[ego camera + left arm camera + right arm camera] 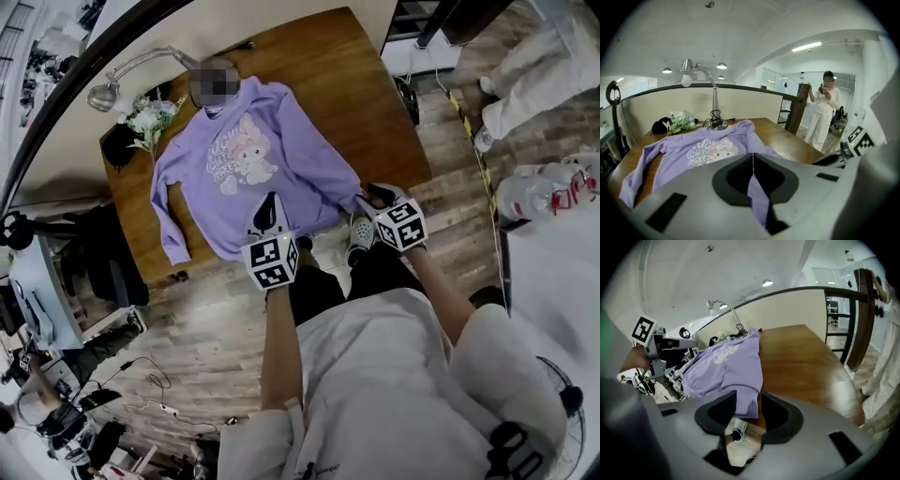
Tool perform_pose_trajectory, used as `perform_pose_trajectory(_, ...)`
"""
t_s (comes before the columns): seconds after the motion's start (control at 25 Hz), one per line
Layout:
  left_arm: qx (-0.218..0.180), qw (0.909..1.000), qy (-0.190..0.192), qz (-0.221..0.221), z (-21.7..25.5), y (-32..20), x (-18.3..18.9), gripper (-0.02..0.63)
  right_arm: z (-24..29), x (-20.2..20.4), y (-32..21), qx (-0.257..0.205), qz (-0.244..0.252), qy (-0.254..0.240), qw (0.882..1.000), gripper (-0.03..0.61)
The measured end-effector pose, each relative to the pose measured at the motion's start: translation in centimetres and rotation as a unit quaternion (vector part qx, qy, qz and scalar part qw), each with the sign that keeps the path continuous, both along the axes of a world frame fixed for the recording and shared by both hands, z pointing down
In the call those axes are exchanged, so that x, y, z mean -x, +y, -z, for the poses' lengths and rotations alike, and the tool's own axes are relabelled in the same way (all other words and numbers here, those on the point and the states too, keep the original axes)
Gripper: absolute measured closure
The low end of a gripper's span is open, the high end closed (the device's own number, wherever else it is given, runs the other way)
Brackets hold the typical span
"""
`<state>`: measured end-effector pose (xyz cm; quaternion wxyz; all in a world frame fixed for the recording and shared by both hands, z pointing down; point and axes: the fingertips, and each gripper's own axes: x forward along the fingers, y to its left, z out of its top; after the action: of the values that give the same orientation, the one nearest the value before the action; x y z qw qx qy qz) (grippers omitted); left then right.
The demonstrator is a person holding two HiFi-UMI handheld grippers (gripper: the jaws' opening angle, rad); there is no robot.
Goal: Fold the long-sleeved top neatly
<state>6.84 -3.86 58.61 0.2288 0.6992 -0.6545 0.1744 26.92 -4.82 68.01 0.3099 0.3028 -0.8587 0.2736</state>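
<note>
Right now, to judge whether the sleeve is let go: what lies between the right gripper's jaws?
The ribbed cuff of the purple long-sleeved top lies between the right gripper's parted jaws, as the right gripper view shows.

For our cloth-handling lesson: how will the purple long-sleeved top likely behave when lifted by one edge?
Probably floppy: the top lies limp on the table. Probably light: the shut left gripper holds a thin fold. Lifted, it would likely sag and trail.
</note>
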Motion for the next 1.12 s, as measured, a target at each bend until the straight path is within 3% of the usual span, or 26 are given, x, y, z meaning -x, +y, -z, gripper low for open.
perform_pose_trajectory(0.12, 0.005, 1.0000, -0.003, -0.002, -0.1, 0.5, -1.8, 0.589, -2.2, 0.3, 0.6, 0.007, 0.038, 0.040, 0.998, 0.427)
perform_pose_trajectory(0.2, 0.007, 1.0000, -0.005, -0.001, 0.0, 0.7, -2.4, 0.589, -2.5, 0.2, 0.4, -0.010, 0.065, 0.058, 0.996, 0.533)
perform_pose_trajectory(0.32, 0.005, 0.9999, -0.011, 0.004, 0.3, 0.9, -2.6, 0.589, -1.2, -0.7, -1.0, -0.039, 0.080, 0.062, 0.994, 0.541)
perform_pose_trajectory(0.48, 0.001, 0.9998, -0.014, 0.014, 0.9, 0.8, -2.3, 0.589, 1.2, -3.9, -5.0, -0.101, 0.096, 0.106, 0.985, 0.543)
perform_pose_trajectory(0.68, 0.005, 0.9998, -0.015, 0.009, 1.1, 0.3, -2.9, 0.589, 3.6, -9.6, -13.1, -0.179, 0.103, 0.188, 0.960, 0.543)
perform_pose_trajectory(0.88, 0.007, 0.9996, -0.015, 0.021, 1.1, -0.3, -2.8, 0.589, 5.9, -13.9, -20.7, -0.247, 0.118, 0.277, 0.921, 0.543)
perform_pose_trajectory(1.0, 0.013, 0.9994, -0.017, 0.026, 1.0, -0.7, -2.8, 0.589, 6.0, -15.9, -24.4, -0.256, 0.127, 0.320, 0.903, 0.541)
perform_pose_trajectory(1.12, 0.024, 0.9990, -0.018, 0.032, 0.5, -0.3, -2.7, 0.589, 5.3, -17.4, -26.7, -0.244, 0.120, 0.342, 0.899, 0.541)
